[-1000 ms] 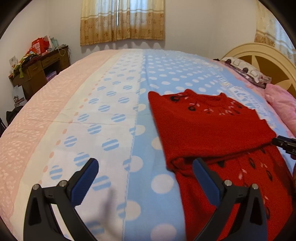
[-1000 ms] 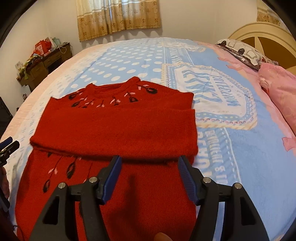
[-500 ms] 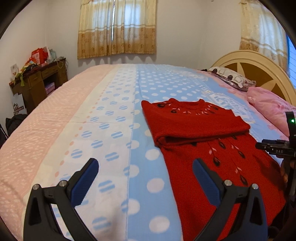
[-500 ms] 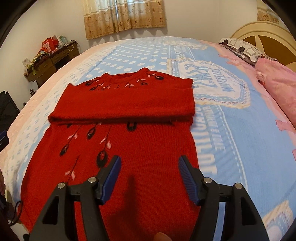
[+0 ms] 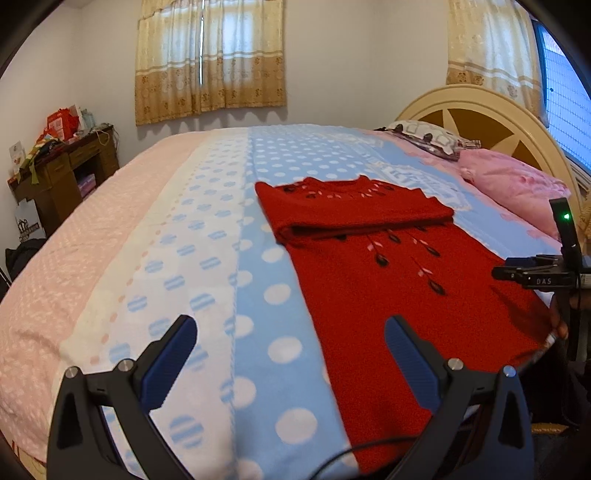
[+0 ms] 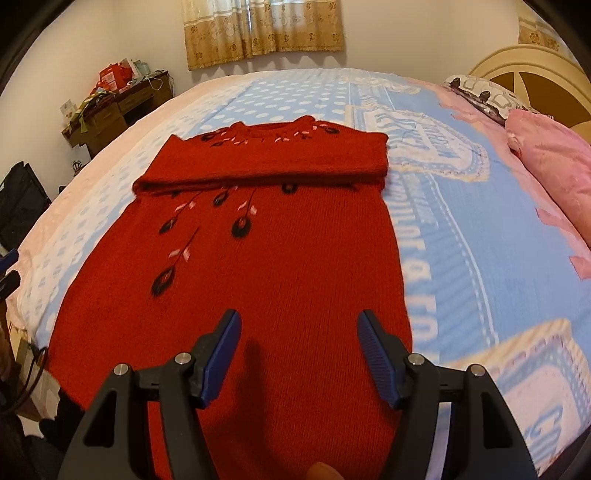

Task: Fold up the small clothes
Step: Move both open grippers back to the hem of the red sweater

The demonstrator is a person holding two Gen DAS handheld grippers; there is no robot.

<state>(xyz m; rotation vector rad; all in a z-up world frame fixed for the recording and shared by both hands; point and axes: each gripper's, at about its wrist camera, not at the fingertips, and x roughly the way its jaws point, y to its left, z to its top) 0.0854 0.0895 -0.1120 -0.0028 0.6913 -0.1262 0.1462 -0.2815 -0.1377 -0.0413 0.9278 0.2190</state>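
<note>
Both grippers wide and empty above the bed's near edge.
Right gripper (image 6: 297,352) hovers over the hem, left gripper (image 5: 290,356) beside it; the red sweater (image 6: 258,258) lies flat on the bedspread (image 5: 207,258), sleeves folded across. Soft, floppy knit: pinch the hem corners.

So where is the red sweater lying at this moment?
The red sweater lies flat on the bed, centre of the right wrist view, ahead of the open right gripper, collar toward the curtains.

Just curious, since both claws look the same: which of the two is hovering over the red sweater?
The right gripper: its open fingers hang above the red sweater. The left gripper sits mostly over the dotted blanket.
</note>
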